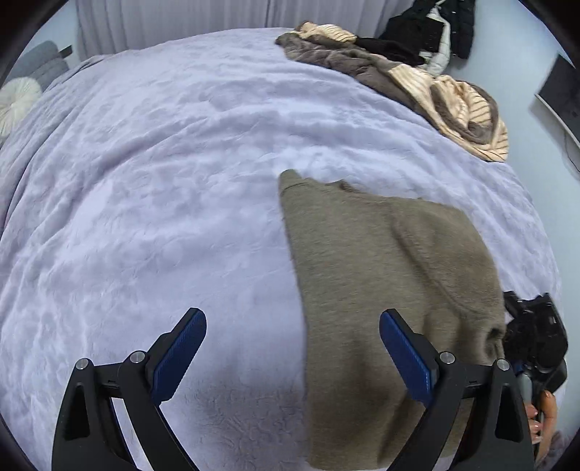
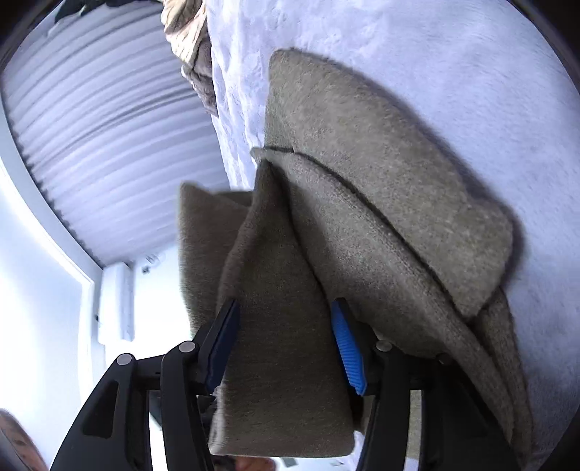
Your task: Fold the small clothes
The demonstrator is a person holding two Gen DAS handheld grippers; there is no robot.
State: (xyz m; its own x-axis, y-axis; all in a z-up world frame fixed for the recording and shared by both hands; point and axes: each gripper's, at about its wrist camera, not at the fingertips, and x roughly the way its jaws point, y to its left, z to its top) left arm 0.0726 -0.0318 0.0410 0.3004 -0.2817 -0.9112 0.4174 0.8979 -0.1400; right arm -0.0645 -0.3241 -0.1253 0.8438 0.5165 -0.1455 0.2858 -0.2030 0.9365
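Note:
An olive-grey fleece garment [image 1: 380,261] lies partly folded on the lavender blanket [image 1: 163,181] at the right. My left gripper [image 1: 293,319] is open and empty, hovering over the garment's left edge, with its right blue pad above the cloth. My right gripper [image 2: 286,319] is partly closed around a thick fold of the same garment [image 2: 362,188], lifted off the blanket [image 2: 453,54]. The right gripper also shows at the garment's right edge in the left wrist view [image 1: 533,337].
A pile of brown and cream striped clothes [image 1: 417,83] lies at the bed's far right, with black clothing [image 1: 431,32] behind it. A white round cushion [image 1: 18,98] sits at the far left. Pleated curtains [image 2: 108,126] and a white wall show beyond the bed.

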